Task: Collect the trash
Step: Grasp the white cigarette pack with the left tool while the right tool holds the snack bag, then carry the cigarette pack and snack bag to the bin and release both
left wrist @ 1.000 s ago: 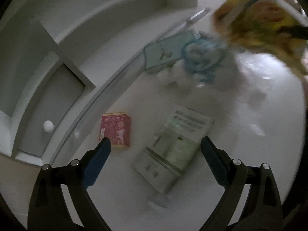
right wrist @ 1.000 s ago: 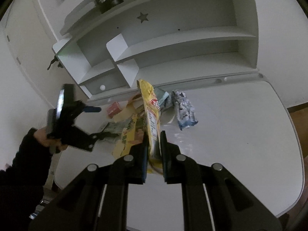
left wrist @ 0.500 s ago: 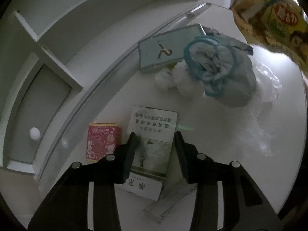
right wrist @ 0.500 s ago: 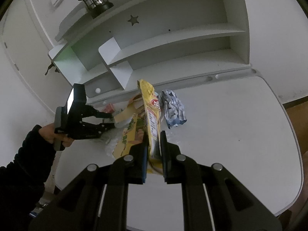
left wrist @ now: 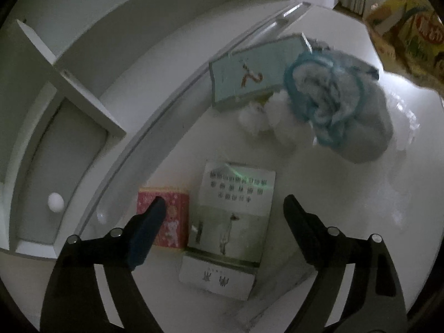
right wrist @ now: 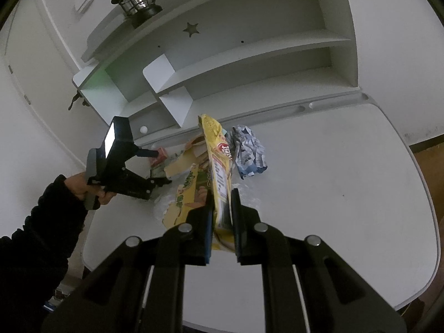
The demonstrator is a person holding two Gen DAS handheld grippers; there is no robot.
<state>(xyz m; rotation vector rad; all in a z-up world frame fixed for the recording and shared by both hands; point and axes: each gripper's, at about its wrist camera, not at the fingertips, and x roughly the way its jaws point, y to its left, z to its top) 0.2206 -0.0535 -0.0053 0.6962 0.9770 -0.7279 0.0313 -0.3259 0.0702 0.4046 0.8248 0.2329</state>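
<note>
White worktop (right wrist: pixel 333 180) carries the litter. Right tongs (right wrist: pixel 222 216) pinch a yellow bag (right wrist: pixel 216 149); left tongs (left wrist: pixel 222 211) are opening (nothing gripped) over a box (left wrist: pixel 236 216), which needs straddling next.

Pink box (left wrist: pixel 169 216); pale-green printed carton (left wrist: pixel 236 216); yellow snack bag (right wrist: pixel 219 172); blue-white crumpled wrapper (right wrist: pixel 248 152); white desk (right wrist: pixel 333 180).

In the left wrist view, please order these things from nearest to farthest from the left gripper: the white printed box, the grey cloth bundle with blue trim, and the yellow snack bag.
Seen from the left gripper, whose jaws are opening:
1. White printed box: flat on the desk, between the fingers.
2. Grey cloth bundle with blue trim: farther up, to the right.
3. Yellow snack bag: top right corner, farthest.
</note>
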